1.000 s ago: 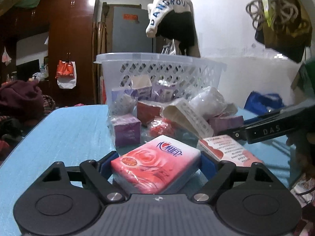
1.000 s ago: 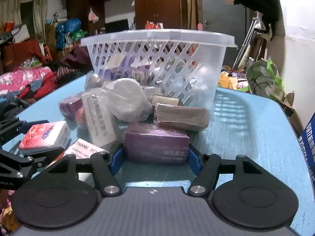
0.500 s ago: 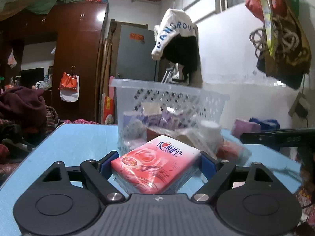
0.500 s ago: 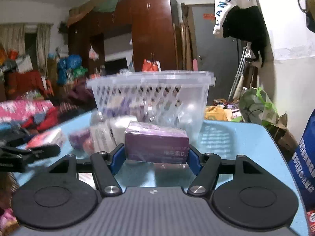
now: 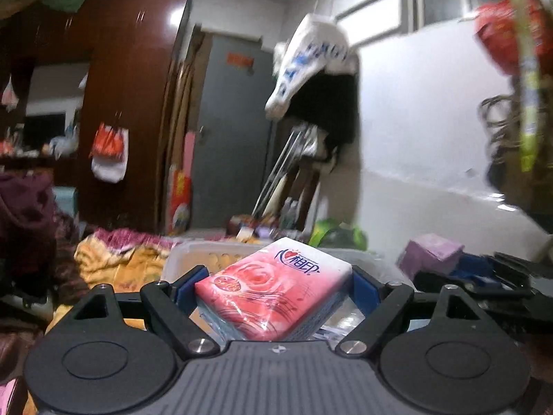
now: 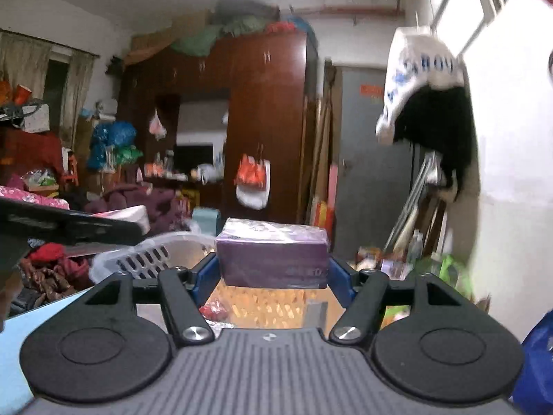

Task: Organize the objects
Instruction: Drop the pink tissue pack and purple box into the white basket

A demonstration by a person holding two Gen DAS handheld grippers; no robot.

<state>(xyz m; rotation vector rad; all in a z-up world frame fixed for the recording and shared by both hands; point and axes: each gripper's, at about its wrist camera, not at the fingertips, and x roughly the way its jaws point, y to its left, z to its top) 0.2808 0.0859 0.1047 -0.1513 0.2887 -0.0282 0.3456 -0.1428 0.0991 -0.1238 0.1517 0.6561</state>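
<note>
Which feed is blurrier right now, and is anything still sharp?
Left wrist view: background smeared by motion, but the pink tissue pack in the left claw stays crisp. Right wrist view: milder blur, ceiling glare; purple box sharp.

A dark wooden wardrobe (image 6: 262, 121) fills the back wall beside a grey door (image 5: 228, 131); a white-and-black jacket (image 5: 318, 79) (blue lettering, blurred) hangs nearby.

We see a pink rose-printed tissue pack (image 5: 276, 287) with a white corner and blue lettering, a dark purple rectangular box (image 6: 273, 259) with a paler lilac top, blue gripper pads (image 5: 189, 288), and a white perforated plastic basket (image 6: 148, 259).
</note>
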